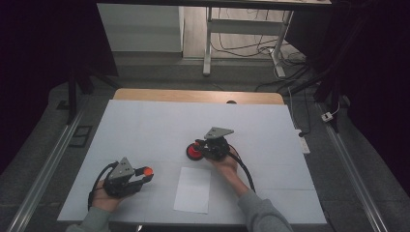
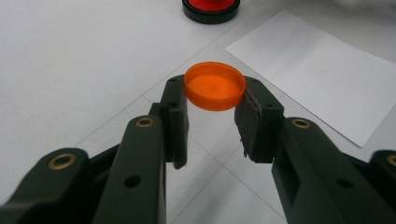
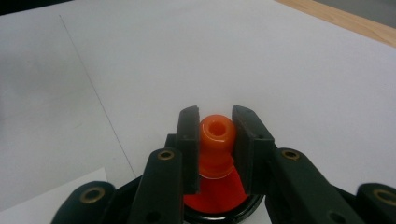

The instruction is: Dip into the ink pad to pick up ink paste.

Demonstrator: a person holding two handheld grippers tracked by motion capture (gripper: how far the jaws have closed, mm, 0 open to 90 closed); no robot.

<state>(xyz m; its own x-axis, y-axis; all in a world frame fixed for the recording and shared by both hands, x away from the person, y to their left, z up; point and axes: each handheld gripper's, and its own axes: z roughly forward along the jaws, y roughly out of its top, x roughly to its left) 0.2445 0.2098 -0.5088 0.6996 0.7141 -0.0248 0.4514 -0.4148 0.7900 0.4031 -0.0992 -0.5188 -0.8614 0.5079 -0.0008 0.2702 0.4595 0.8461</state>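
Note:
My left gripper (image 2: 214,100) is shut on a round orange cap (image 2: 215,85), pinched between its pads and held just above the white table cover; in the high view that gripper (image 1: 145,174) sits at the near left with the cap (image 1: 148,170) at its tips. My right gripper (image 3: 215,135) is shut on an orange knob-shaped handle (image 3: 216,140) that stands over a red pad in a round black dish (image 3: 219,205). From above, the right gripper (image 1: 200,149) sits mid-table beside the red and black dish (image 1: 194,152).
A white sheet of paper (image 1: 193,189) lies near the front edge between my two hands. The white cover (image 1: 145,125) spreads over the table, with a wooden edge (image 1: 193,95) at the back. Table legs and cables stand on the floor beyond.

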